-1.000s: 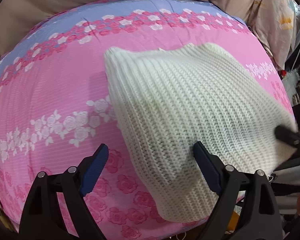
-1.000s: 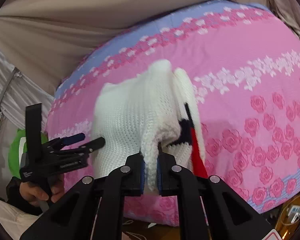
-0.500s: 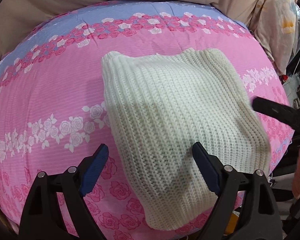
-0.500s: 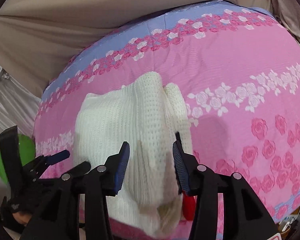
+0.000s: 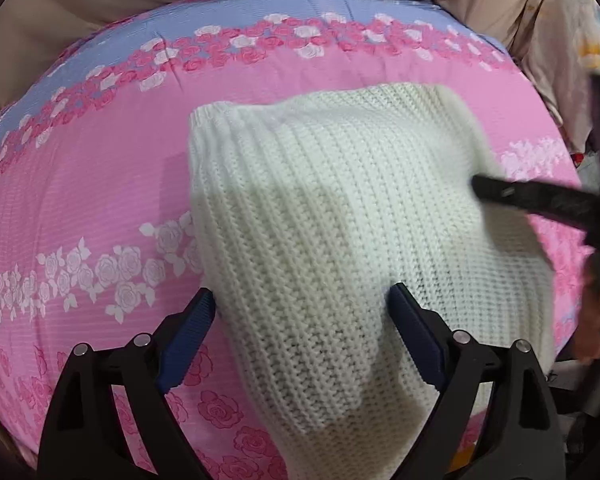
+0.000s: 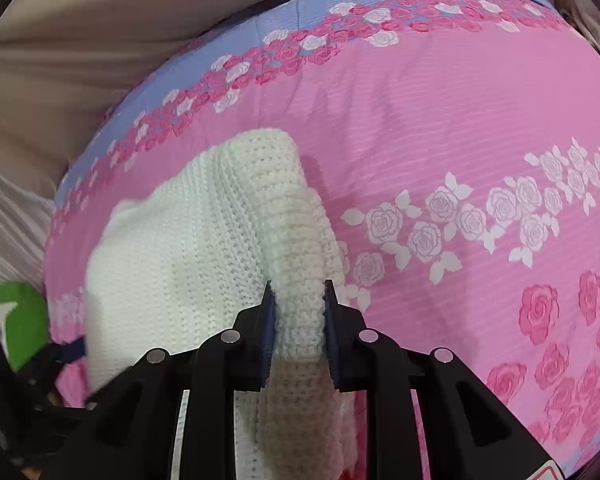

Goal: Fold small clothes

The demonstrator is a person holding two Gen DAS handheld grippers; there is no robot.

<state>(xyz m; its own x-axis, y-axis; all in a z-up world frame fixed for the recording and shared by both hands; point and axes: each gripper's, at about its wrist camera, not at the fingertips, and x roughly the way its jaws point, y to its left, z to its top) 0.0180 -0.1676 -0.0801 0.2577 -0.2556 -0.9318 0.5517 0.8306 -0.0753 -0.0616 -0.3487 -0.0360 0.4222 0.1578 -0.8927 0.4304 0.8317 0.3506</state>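
White knit garment on a rose-print bed cover, right tool clamped on its edge.

The cream knitted sweater [image 5: 340, 248] lies folded on the pink floral bedspread [image 5: 80, 200], toward its near right part. The left tool [image 5: 302, 320] stands with its blue-padded fingers spread wide, straddling the sweater's near portion; whether the pads touch the knit cannot be told. The right tool [image 6: 298, 312] has its fingers drawn in narrow on a thick ribbed roll of the sweater's [image 6: 188, 248] right edge, gripping it. The left view shows the broad flat face of the knit and the right tool's black finger at its far right side; the right view shows the bunched edge and a green object [image 6: 20, 320] off the bedspread's left.
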